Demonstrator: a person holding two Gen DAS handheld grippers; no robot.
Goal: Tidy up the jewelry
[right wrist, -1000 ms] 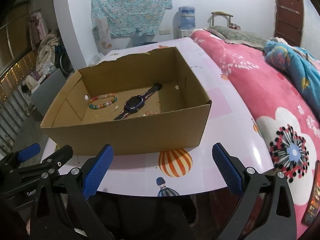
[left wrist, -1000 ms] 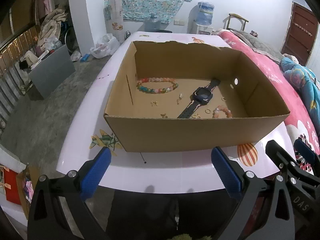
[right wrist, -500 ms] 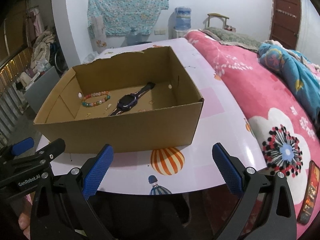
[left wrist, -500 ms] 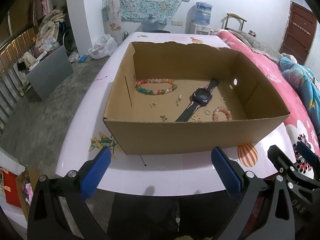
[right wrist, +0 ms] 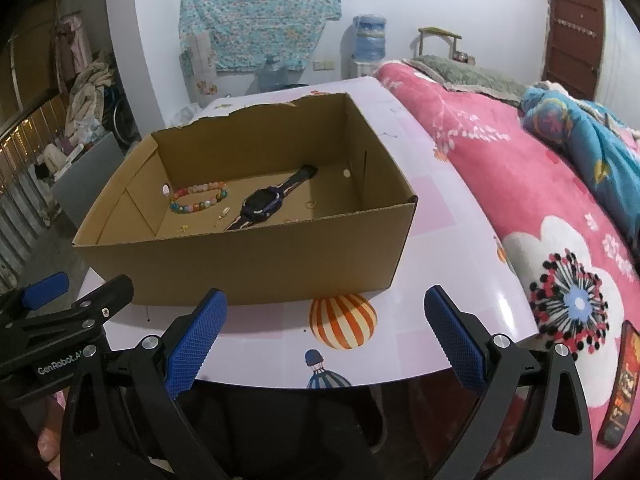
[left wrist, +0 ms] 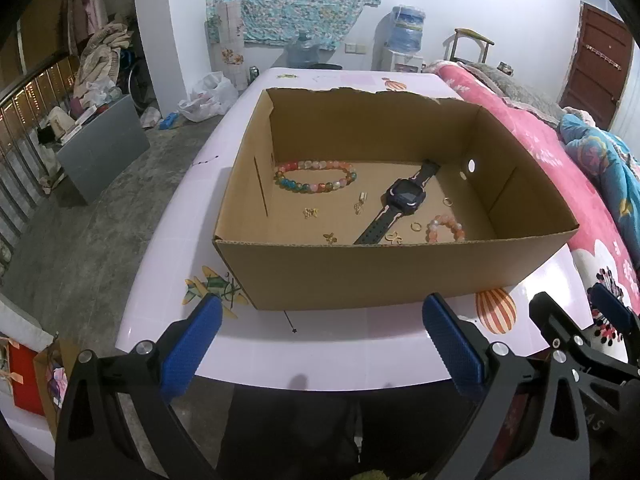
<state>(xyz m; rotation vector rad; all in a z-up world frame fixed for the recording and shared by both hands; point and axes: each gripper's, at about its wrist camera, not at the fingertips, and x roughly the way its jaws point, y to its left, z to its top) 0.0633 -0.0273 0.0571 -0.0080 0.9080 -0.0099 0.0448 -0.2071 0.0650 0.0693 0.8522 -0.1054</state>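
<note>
An open cardboard box [left wrist: 384,276] [right wrist: 256,264] stands on a pink table. Inside lie a multicoloured bead bracelet [left wrist: 315,176] [right wrist: 198,199], a dark smartwatch [left wrist: 404,202] [right wrist: 264,204], a small pink bead bracelet [left wrist: 445,227], gold rings [left wrist: 417,226] and several small gold charms [left wrist: 310,212]. My left gripper [left wrist: 320,344] hangs open before the box's near wall, over the table edge, holding nothing. My right gripper [right wrist: 324,340] is open too, just right of it, near the box's front right corner.
The table [left wrist: 332,352] carries balloon and plane stickers. A bed with a pink floral blanket [right wrist: 560,240] runs along the right. A phone [right wrist: 620,392] lies on the blanket. Clutter, a grey panel [left wrist: 100,148] and a railing are on the floor at left.
Both grippers have drawn back and risen slightly, so the box looks a little farther and more of the table edge shows. The jewelry in the box has not moved.
</note>
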